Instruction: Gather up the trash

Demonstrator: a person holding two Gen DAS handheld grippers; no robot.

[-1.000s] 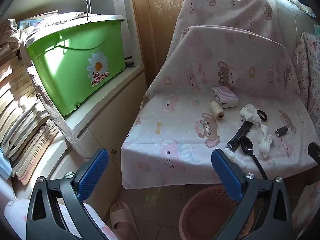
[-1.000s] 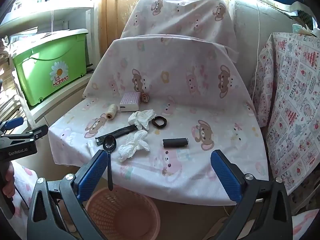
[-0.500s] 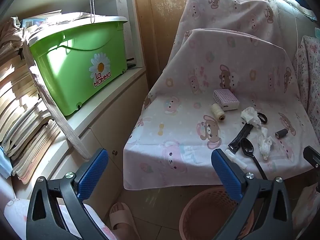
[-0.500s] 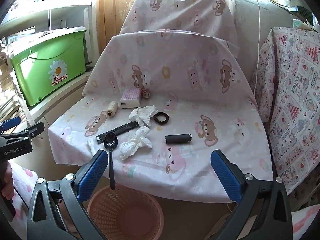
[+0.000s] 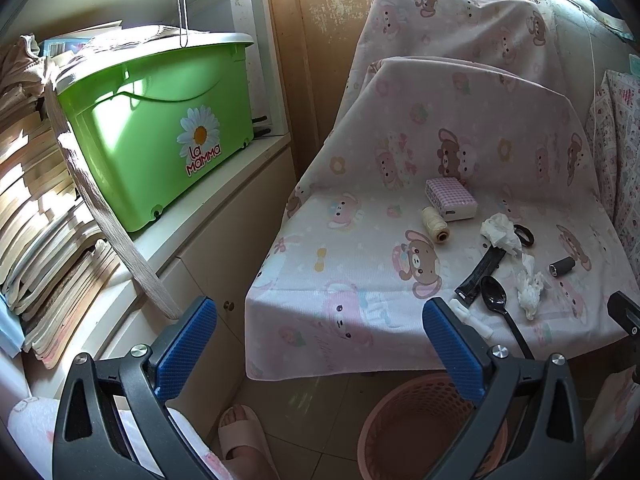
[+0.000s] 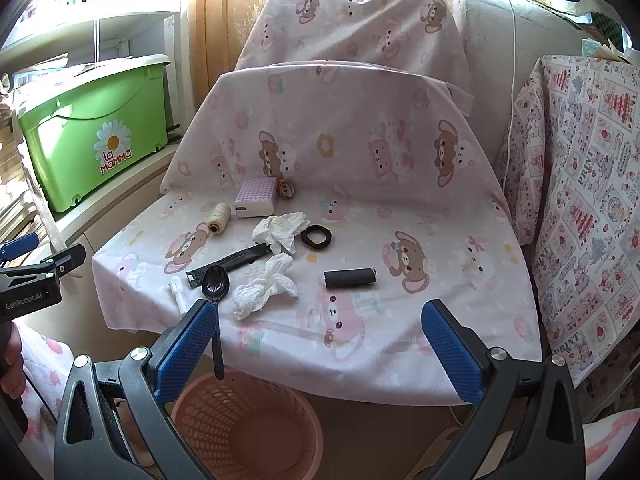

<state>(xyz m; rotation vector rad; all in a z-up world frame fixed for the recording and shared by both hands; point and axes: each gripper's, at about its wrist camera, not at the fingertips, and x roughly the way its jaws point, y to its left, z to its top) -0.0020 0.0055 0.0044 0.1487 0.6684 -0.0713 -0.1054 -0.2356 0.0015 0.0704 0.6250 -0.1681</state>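
Tissue wads are the trash: one crumpled tissue (image 6: 266,286) lies at centre-left of the right wrist view, ahead of the right tool (image 6: 318,350) and a little left, its long axis slanting up to the right; a second tissue (image 6: 282,230) sits just above. Both tools gape wide and hold nothing; the left tool (image 5: 320,350) points further left, so the right is nearer. A pink basket (image 6: 248,426) waits below the cloth-covered seat (image 6: 420,320).
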